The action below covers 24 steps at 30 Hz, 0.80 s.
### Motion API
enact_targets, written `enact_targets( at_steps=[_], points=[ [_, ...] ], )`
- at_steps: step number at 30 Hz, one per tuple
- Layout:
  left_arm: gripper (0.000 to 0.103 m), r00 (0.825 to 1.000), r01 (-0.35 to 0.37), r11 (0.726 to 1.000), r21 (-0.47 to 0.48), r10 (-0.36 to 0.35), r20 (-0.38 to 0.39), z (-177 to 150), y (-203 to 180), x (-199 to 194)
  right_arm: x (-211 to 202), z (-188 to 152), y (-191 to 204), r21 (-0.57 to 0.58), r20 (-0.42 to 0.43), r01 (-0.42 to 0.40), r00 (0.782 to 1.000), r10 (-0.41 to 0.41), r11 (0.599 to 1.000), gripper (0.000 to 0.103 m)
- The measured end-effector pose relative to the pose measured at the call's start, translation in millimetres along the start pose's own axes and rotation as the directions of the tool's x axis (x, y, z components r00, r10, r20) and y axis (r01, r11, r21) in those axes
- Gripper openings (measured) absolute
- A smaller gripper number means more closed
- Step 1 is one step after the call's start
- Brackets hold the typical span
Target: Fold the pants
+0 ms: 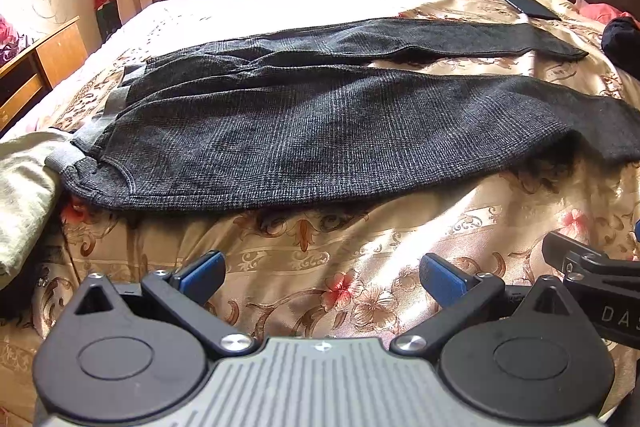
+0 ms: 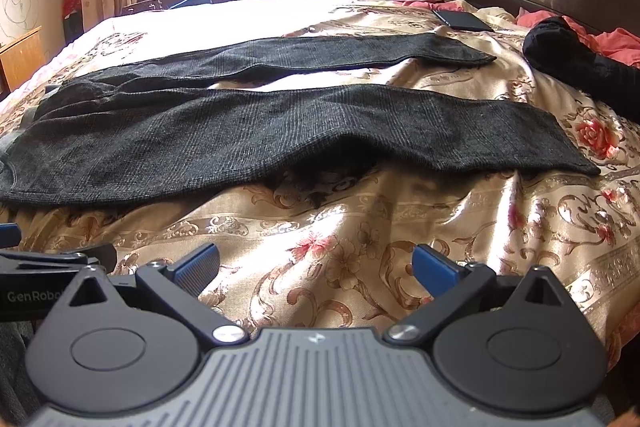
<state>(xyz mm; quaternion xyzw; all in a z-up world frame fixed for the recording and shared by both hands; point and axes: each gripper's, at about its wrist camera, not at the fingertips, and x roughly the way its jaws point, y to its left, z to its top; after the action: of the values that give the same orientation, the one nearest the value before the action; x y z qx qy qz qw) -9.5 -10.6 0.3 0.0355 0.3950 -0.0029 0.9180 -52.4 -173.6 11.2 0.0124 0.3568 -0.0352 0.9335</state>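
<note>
Left claw point(image 1: 322, 273): nearest of all, low over the bedspread, blue pads spread wide, nothing between them and nothing touched.
Right claw point(image 2: 314, 267): just the same, jaws wide apart and empty, hovering beside its partner above the bed's near edge.
Bedspread point(image 2: 360, 227): glossy, floral, rumpled near the edge; likely slippery under cloth.
Pants point(image 1: 320, 131): dark grey knit, laid flat across the bed, waistband point(image 1: 100, 123) to the left, both legs running right and parted in a narrow V.
Near leg point(image 2: 320, 131): its front edge sags over a hump in the bedspread, close ahead of both claws.
Far leg point(image 2: 340, 53): flat, hem ending short of a dark tablet point(image 2: 462, 19).
Step in hand: none started, I'd say; the first fold looks like laying one leg over the other.
Doing it well: pinch the near leg's edge at two well-separated spots, one towards the waist and one towards the hem, lift both together, and carry them across evenly so the seams line up without dragging the bedspread.
</note>
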Motion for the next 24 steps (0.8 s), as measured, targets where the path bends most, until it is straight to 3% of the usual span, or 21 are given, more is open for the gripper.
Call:
enact_targets(
  at_steps=[24],
  points=[
    [0.103, 0.999, -0.039, 0.999, 0.003, 0.039, -0.01, -1.4, -2.5, -0.5, 3.0, -0.1, 2.2, -0.011, -0.002, 0.004, 1.0, -0.004, 1.0, 0.102]
  ],
)
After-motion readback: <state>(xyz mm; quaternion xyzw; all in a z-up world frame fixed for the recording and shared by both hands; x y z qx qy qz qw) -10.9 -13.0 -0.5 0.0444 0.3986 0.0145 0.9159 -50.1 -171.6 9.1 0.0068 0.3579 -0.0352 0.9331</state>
